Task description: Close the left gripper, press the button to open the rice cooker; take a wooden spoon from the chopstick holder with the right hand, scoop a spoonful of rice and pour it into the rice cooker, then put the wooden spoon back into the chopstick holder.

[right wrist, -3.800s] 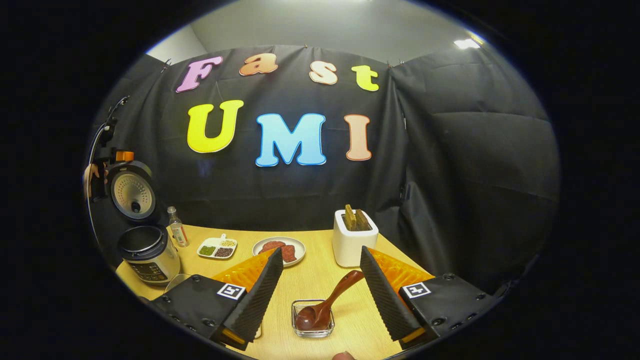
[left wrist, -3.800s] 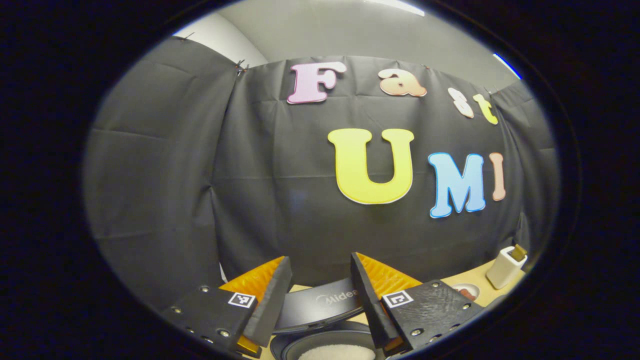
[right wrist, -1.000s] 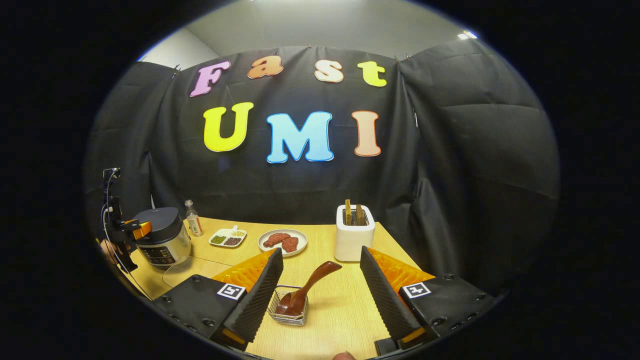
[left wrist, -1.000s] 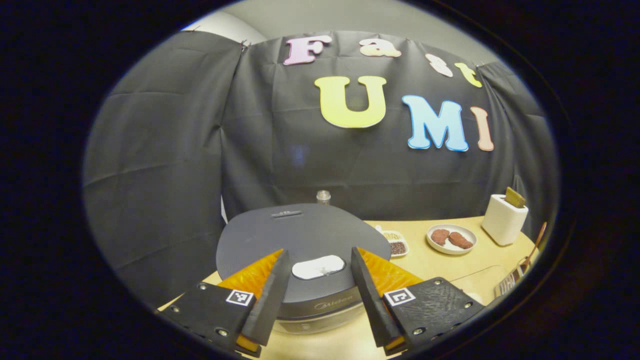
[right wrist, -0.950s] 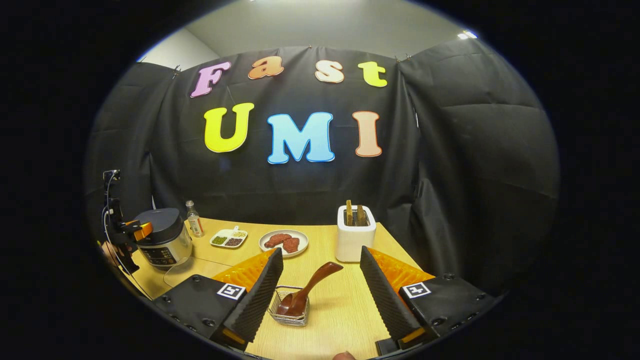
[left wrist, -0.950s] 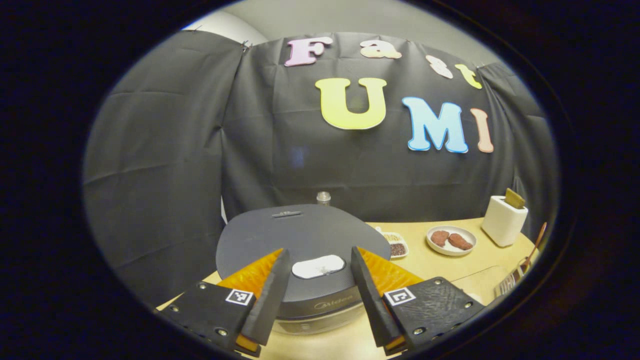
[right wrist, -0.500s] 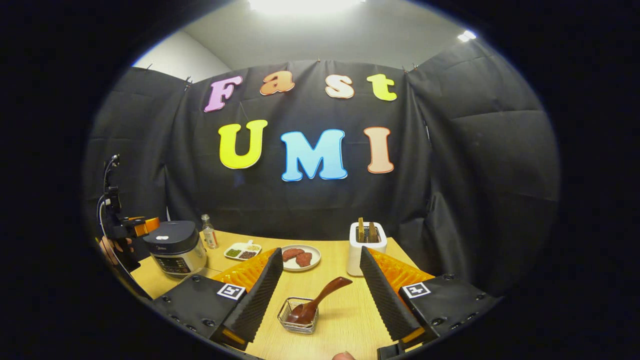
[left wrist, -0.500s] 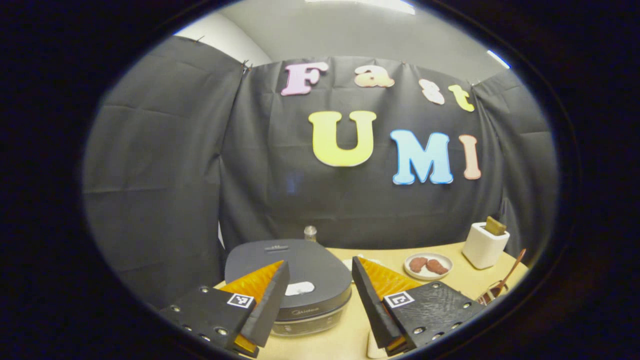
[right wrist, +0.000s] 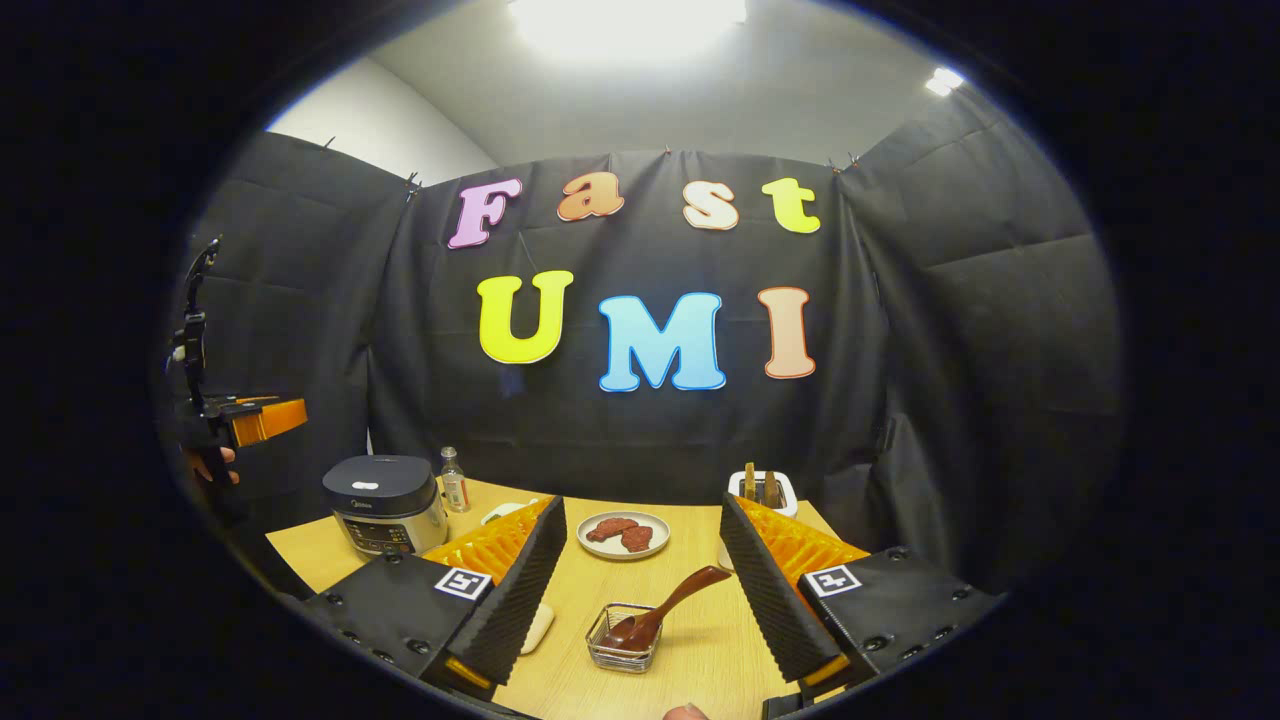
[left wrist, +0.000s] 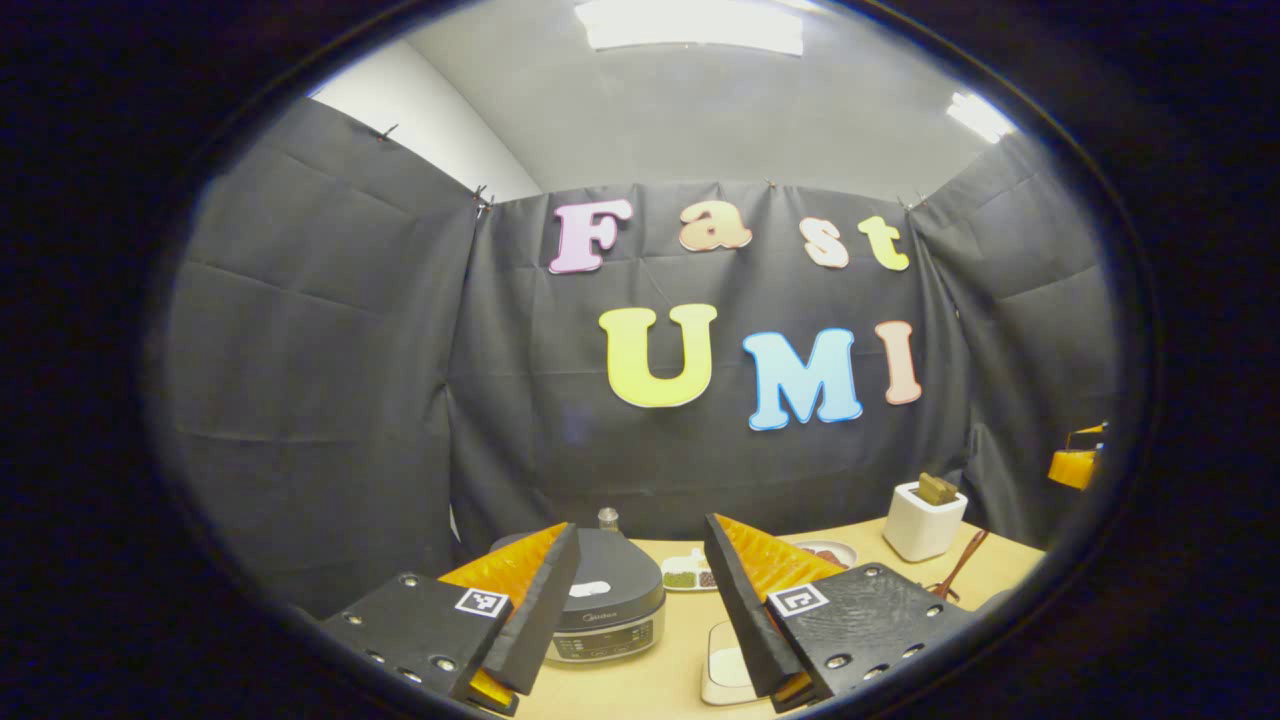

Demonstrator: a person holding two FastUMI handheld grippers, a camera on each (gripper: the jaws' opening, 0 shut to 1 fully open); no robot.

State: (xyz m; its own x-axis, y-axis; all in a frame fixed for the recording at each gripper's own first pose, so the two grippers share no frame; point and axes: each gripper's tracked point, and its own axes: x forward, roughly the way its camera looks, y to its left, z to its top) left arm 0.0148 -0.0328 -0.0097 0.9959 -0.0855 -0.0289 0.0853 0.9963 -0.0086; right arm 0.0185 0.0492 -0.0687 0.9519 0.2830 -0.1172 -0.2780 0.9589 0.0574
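Almost nothing that I could read.
The print on the rice cooker [left wrist: 603, 610] was too small for me; my left gripper [left wrist: 640, 525] and right gripper [right wrist: 642, 502] carried square coded markers [left wrist: 484, 601], without letters.

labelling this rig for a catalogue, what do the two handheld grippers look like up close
Each gripper, left and right, has two wedge-shaped jaws with ribbed inner faces, mounted on black blocks with round screws. Each block carries a small square black-and-white marker. Seen from the right gripper view, the left gripper has a thin cable rising behind it.

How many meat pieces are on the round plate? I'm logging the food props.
2: both pieces lie side by side on the round plate, left piece, right piece.
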